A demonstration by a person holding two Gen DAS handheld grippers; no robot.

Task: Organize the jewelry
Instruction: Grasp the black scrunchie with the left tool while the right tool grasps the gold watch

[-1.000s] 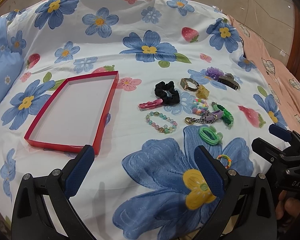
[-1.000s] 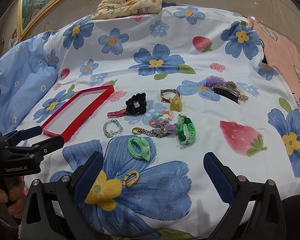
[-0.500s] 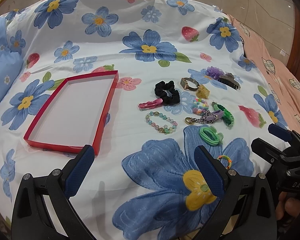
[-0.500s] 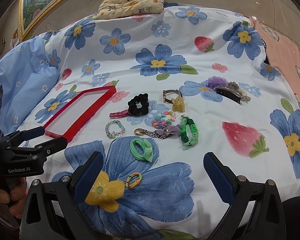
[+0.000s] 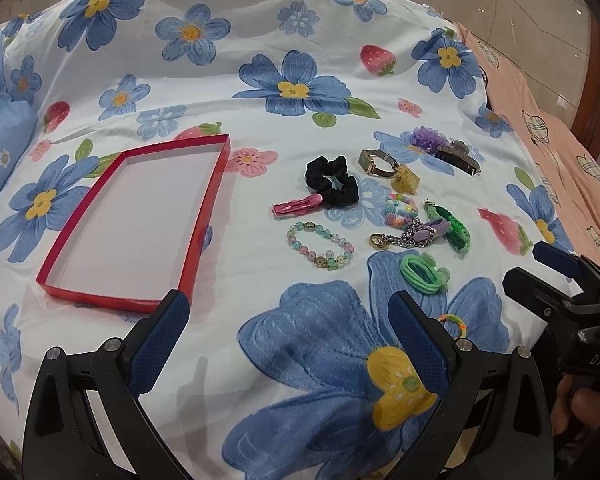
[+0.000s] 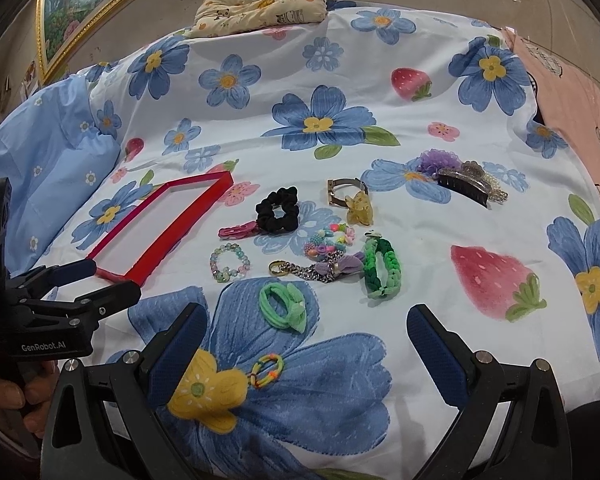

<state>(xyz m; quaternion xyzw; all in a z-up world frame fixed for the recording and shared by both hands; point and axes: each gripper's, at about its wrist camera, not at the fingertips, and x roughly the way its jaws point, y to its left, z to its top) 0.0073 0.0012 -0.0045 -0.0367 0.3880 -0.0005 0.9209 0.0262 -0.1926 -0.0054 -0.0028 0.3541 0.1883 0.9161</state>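
My left gripper (image 5: 288,334) hangs over the bed (image 5: 260,60), its blue pads spread wide with nothing between them, and my right gripper (image 6: 306,338) sits beside it just the same, wide apart and holding nothing. The red tray (image 5: 210,216) lies on the flowered sheet ahead of my left gripper, its white floor bare. The jewelry is scattered to the right of it, apart from the tray: a pink hair clip (image 5: 298,205) touching a black scrunchie (image 5: 332,182), a pastel bead bracelet (image 5: 320,245) nearer to me, a watch (image 5: 374,162) beside a yellow claw clip (image 5: 406,179), a colourful bead cluster (image 5: 398,210), a chain with a gold ring (image 5: 396,239), a green braided band (image 5: 454,229) and a green hair tie (image 5: 424,274). Farther back, a purple flower piece (image 6: 436,160) touches a dark claw clip (image 6: 464,186). A small rainbow loop (image 6: 267,370) lies closest to me, just beside the left pad of my right gripper.
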